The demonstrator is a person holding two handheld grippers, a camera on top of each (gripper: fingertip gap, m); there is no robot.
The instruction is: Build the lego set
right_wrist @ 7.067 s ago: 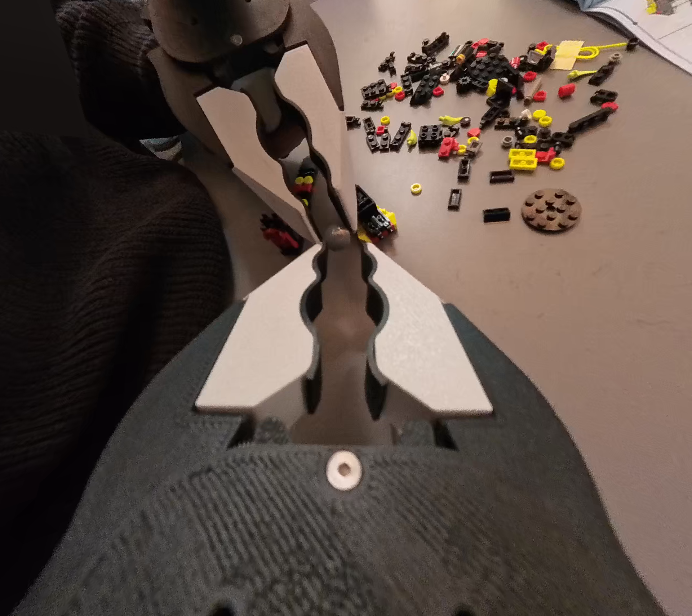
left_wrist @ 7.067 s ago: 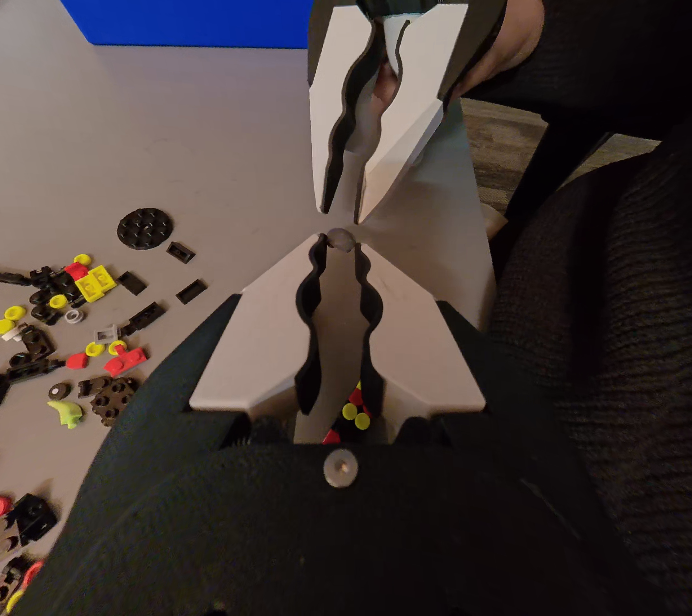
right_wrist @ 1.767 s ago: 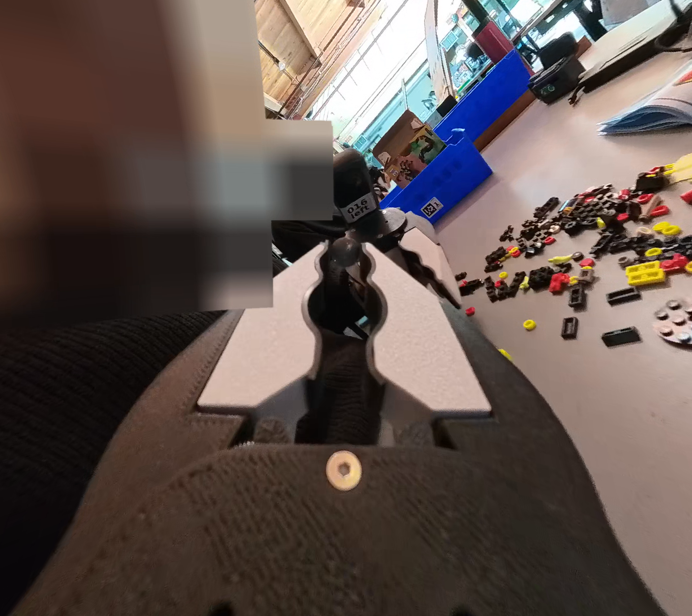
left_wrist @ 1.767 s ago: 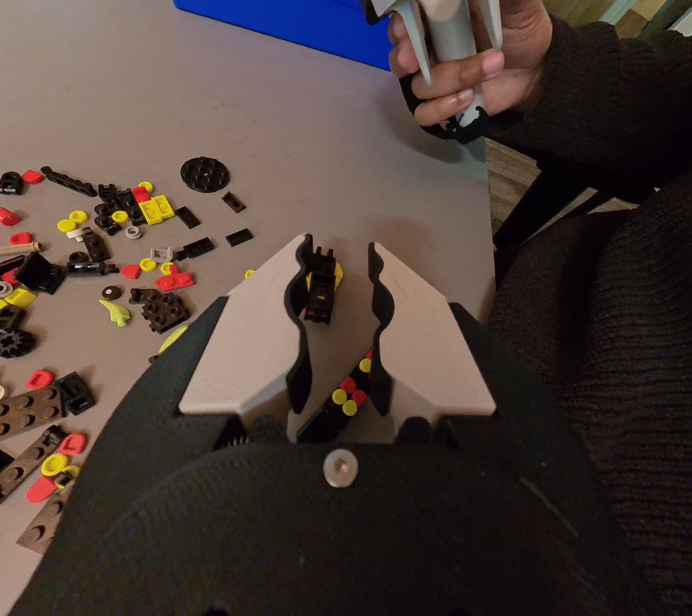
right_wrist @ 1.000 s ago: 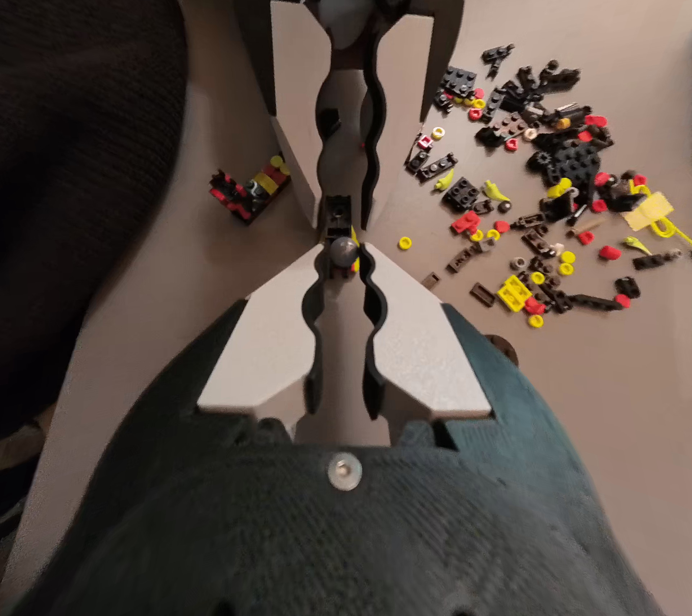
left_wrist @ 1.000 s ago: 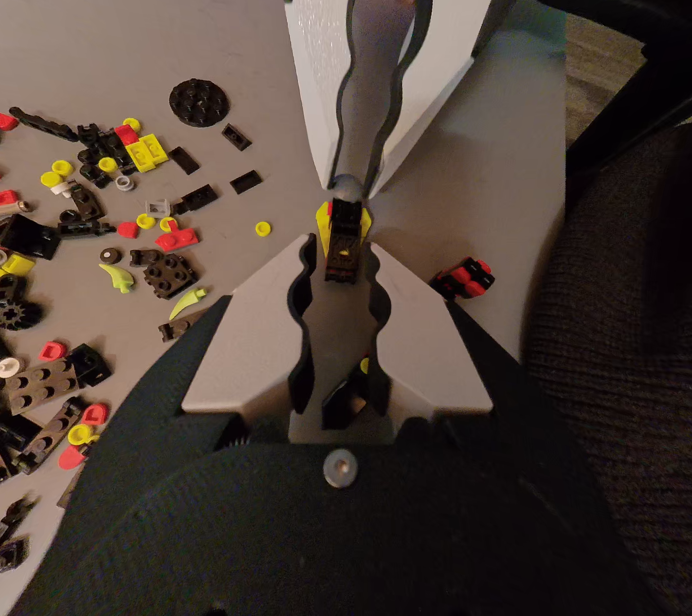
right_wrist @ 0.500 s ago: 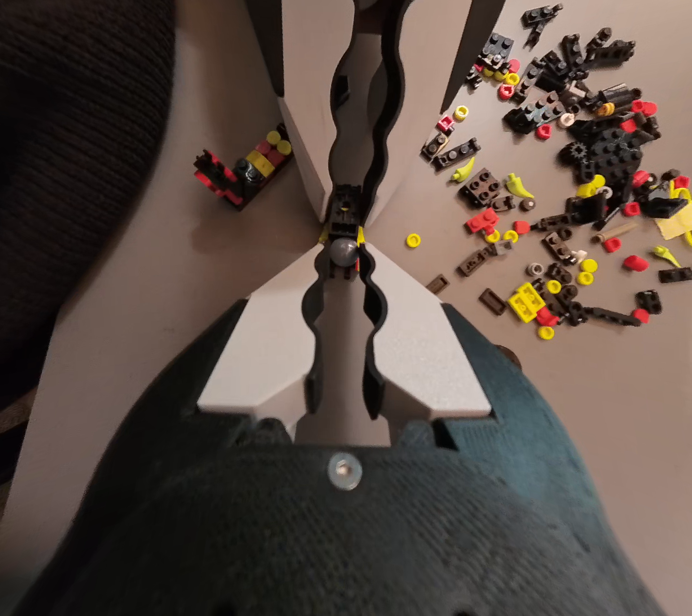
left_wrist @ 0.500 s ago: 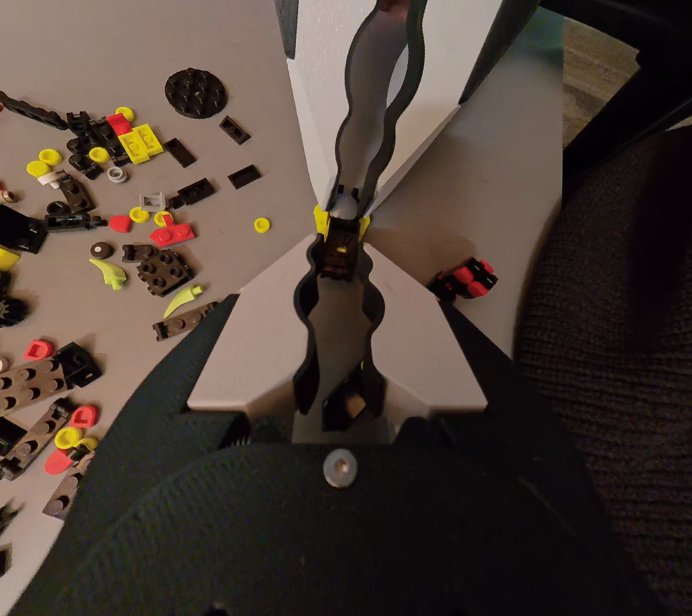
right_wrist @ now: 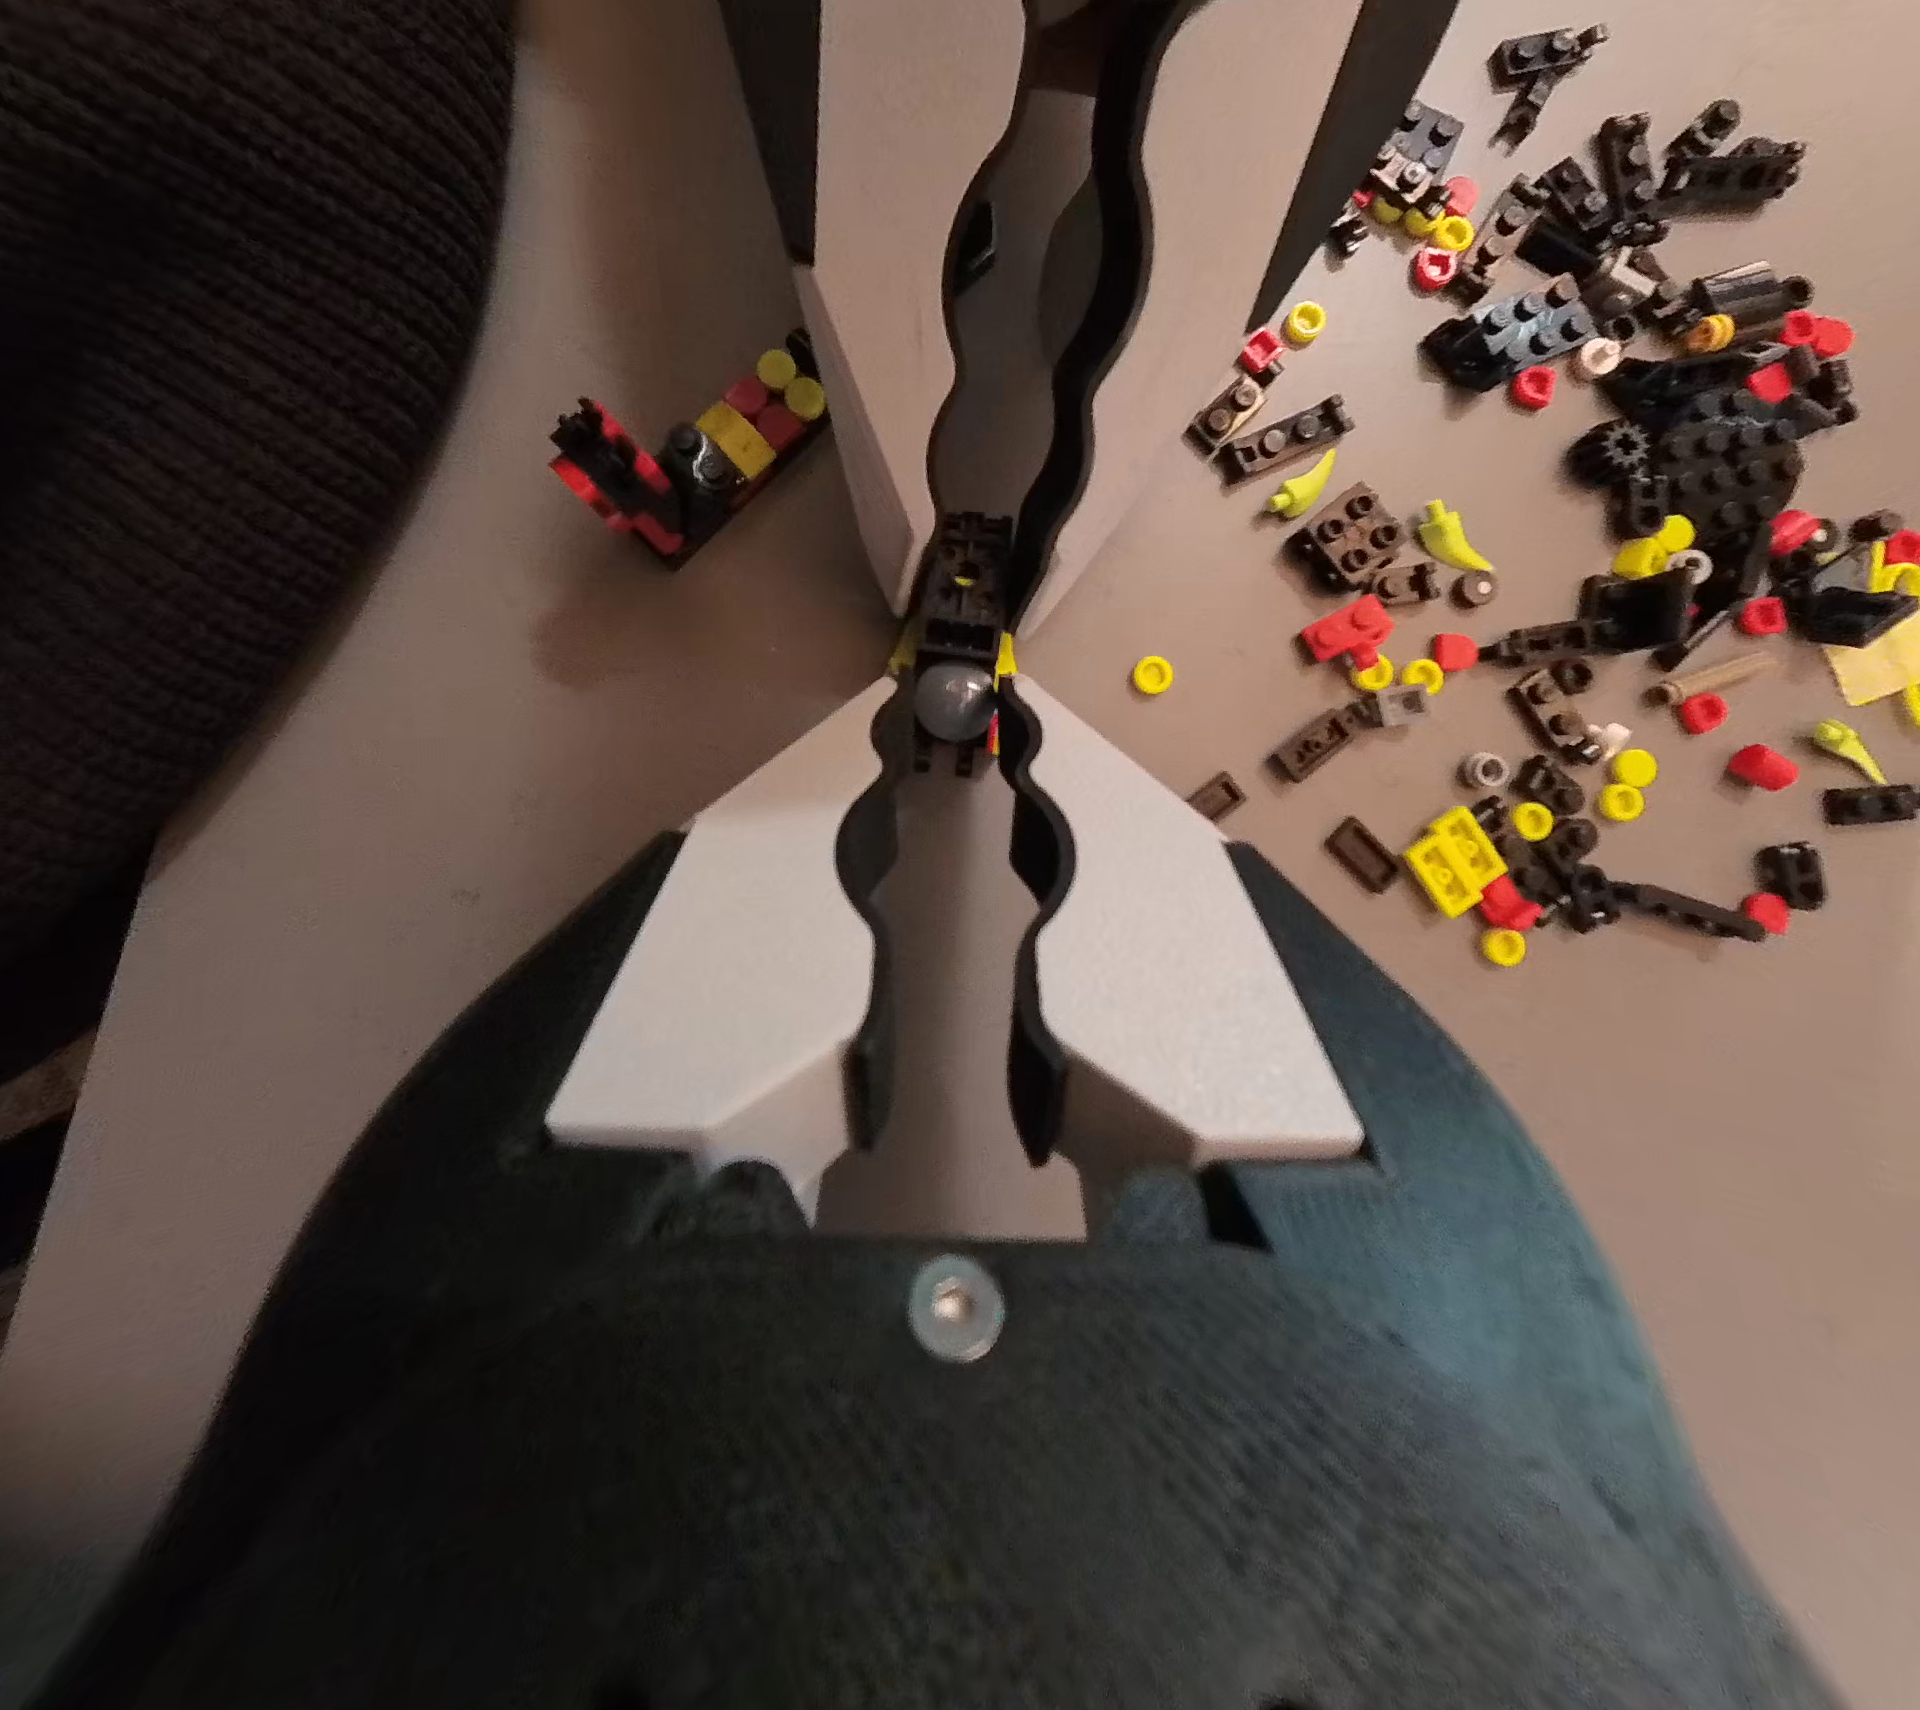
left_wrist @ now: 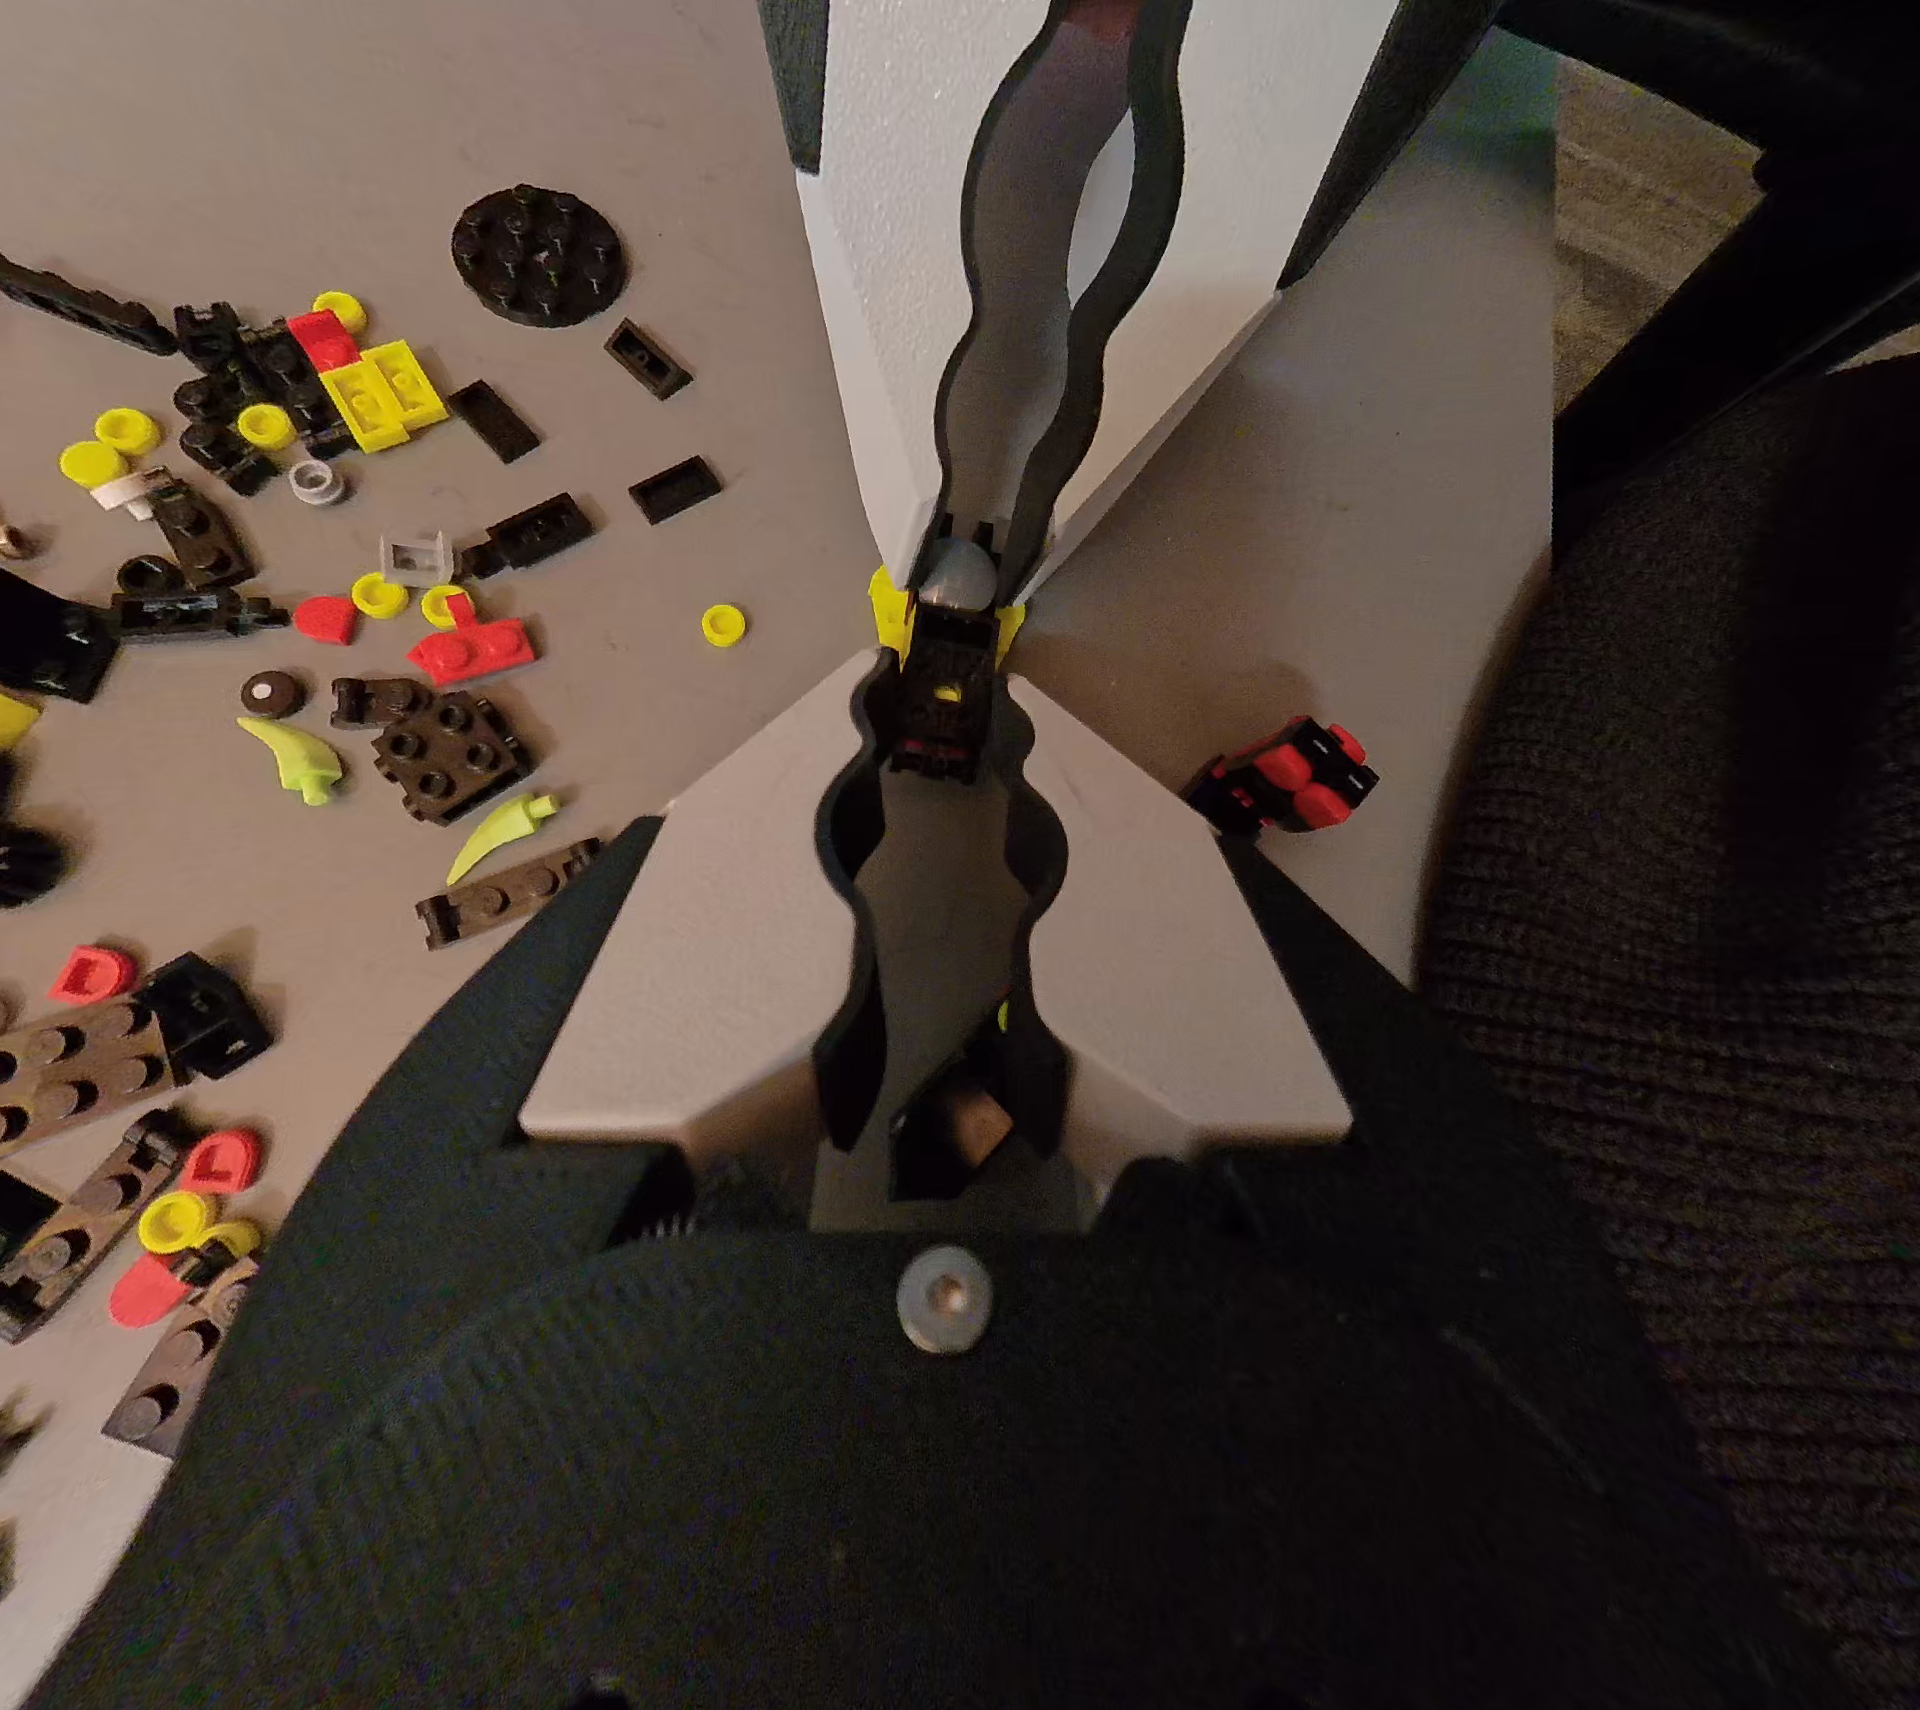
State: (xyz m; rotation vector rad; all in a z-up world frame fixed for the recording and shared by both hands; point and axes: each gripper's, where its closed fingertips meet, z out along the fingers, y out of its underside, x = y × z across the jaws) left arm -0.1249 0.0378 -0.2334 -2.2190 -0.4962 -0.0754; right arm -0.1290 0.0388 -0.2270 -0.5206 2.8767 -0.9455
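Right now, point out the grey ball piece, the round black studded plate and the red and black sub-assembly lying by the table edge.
grey ball piece (right_wrist: 951, 701): right wrist view, its rounded front.
round black studded plate (left_wrist: 539, 254): left wrist view, middle of its studded top.
red and black sub-assembly (left_wrist: 1286, 776): left wrist view, its red top bricks.

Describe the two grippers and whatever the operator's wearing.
Both alike: the left gripper and right gripper have pale grey wedge fingers with wavy black inner pads on a textured black body with a central silver screw. Dark knit sleeve.

black, red and yellow loose lego pieces (left_wrist: 312, 600) on a grey table (left_wrist: 364, 50).
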